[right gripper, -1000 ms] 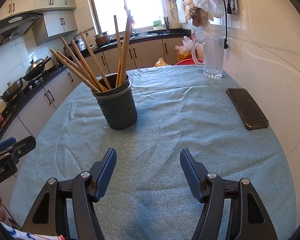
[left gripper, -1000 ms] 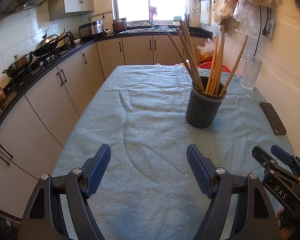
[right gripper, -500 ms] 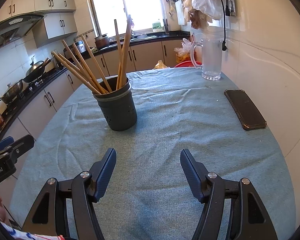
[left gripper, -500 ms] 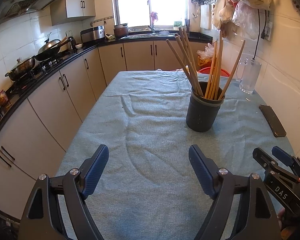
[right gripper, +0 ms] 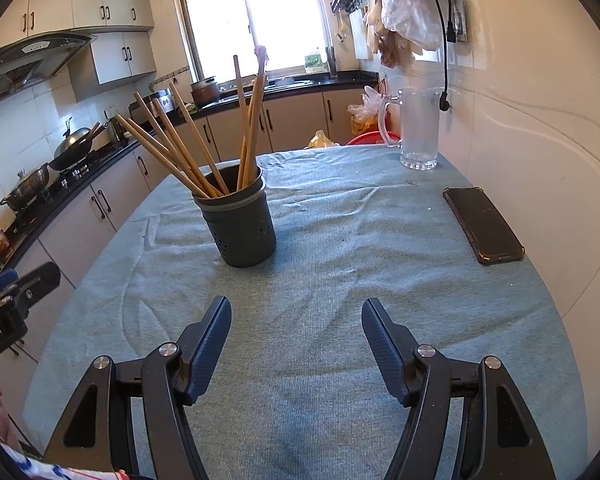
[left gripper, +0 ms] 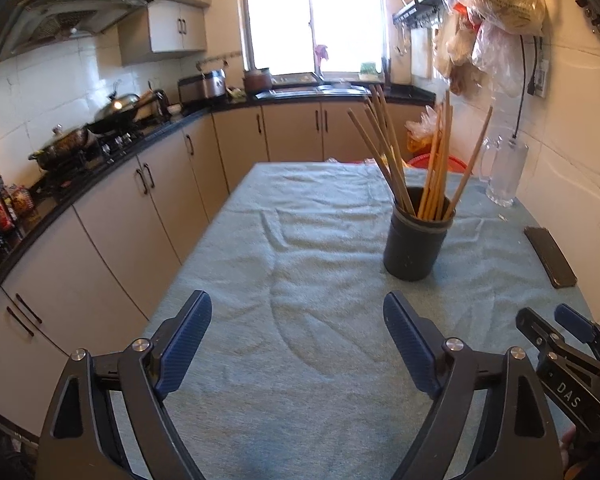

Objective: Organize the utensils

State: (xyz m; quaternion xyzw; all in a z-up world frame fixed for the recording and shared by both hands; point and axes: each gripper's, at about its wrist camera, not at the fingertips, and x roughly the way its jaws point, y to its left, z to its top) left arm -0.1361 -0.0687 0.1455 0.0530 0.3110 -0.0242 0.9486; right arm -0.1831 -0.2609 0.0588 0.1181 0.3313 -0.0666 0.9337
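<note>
A: How are the two grippers held?

B: The left gripper (left gripper: 298, 330) hovers low over the near end of the table (left gripper: 260, 264), level, pointing toward the holder, its jaws spread wide with nothing between them. The right gripper (right gripper: 296, 334) sits the same way just to its right, also released and empty. Each one shows at the edge of the other's view.

A: And the holder?

B: One dark, round holder (right gripper: 240, 226) stands upright on the blue-green cloth (right gripper: 340, 280), ahead of both grippers and well apart from them. It has small holes in its side and a pale band below the rim.

A: What's in it?

B: Long wooden chopsticks (right gripper: 172, 148), tan, all standing in the holder. One bunch fans out leftward, another stands nearly straight. I count about ten, though they overlap, so I can't be exact.

A: Anything else near the holder?

B: Right of it, one dark phone (right gripper: 484, 226) lies flat. Beyond the holder to the right stands one clear glass jug (right gripper: 418, 132).
</note>
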